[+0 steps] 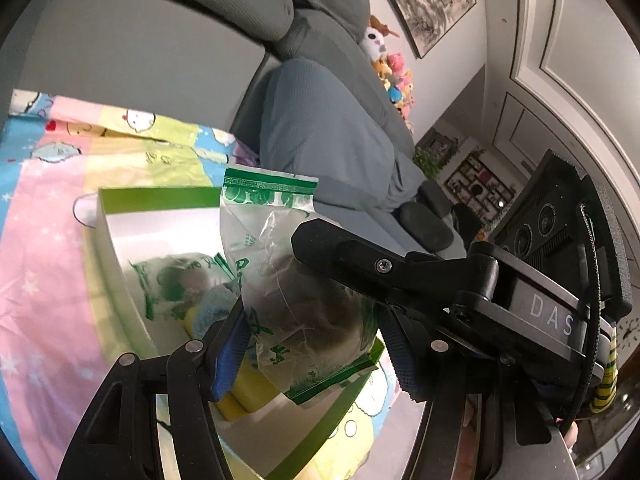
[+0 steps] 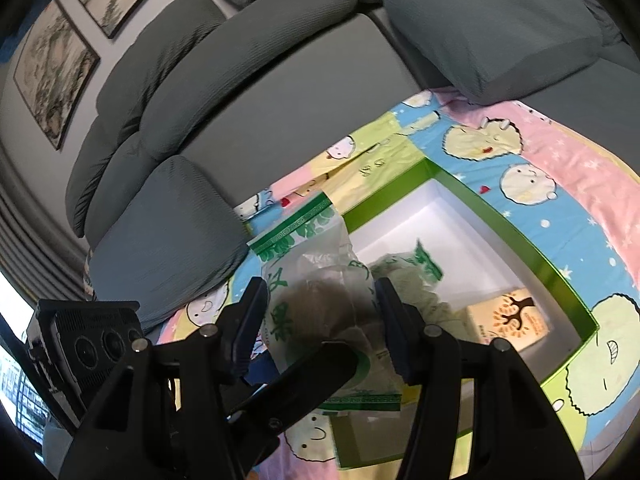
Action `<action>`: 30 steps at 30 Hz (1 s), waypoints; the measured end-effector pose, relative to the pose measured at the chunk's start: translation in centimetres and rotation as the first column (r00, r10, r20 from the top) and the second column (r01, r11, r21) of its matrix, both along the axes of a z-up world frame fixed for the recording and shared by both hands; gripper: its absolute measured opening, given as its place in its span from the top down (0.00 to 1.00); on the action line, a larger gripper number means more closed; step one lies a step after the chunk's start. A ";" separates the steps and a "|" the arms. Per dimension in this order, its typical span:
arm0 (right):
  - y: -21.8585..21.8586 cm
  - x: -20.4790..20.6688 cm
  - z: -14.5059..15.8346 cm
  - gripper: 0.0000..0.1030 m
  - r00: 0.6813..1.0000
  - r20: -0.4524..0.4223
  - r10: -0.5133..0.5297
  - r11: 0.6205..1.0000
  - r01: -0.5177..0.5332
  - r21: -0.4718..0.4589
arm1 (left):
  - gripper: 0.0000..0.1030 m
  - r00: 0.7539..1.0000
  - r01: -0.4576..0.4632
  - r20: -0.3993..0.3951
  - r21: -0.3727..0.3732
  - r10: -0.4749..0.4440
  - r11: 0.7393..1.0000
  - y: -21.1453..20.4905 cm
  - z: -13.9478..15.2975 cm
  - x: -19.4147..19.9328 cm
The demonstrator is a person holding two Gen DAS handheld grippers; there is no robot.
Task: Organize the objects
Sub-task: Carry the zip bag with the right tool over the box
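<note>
Right now both grippers are on the same bag: a clear plastic packet with green print [image 1: 280, 280] and something brown and lumpy inside. Left gripper [image 1: 316, 344] has the bag between its jaws, blue pads pressed against both sides, jaws at a middling width and holding it. Right gripper [image 2: 320, 320] likewise, bag [image 2: 316, 292] squeezed between its two pads, middling gap, gripping. In the left wrist view the right gripper's finger [image 1: 360, 256] reaches in from the right and lies across the bag's upper part, just ahead of the left jaws.

Beyond and below the jaws sits an open box with a green rim and white inside [image 2: 452, 216], resting on a cartoon-print blanket [image 2: 560, 168]. Bag hangs over the box's near-left corner, above the rim, not set down. Inside the box, just past the right jaw: a second green-print packet [image 2: 416, 276] and a small cream carton with a tree drawing [image 2: 508, 316].

Farther out past the jaws: grey sofa cushions [image 2: 240, 56], framed pictures on the wall [image 1: 432, 0], a row of plush toys [image 1: 392, 72] along the sofa back
</note>
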State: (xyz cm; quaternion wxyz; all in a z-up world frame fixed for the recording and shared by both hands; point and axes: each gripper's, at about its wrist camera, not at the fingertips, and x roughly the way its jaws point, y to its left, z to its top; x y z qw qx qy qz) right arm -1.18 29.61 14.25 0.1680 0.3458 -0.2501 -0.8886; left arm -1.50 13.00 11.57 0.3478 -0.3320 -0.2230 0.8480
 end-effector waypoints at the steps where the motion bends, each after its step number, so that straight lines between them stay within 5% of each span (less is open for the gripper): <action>1: 0.1 -0.1 -0.2 0.47 1.000 0.007 -0.004 1.000 0.004 0.000 | 0.39 1.000 0.003 0.006 0.001 -0.003 1.000 0.1 -0.2 0.0; 30: 0.7 -2.5 -3.5 0.47 0.988 0.147 -0.047 0.999 0.047 0.005 | 0.39 0.988 -0.016 0.153 -0.010 0.018 1.000 0.4 -3.0 -1.0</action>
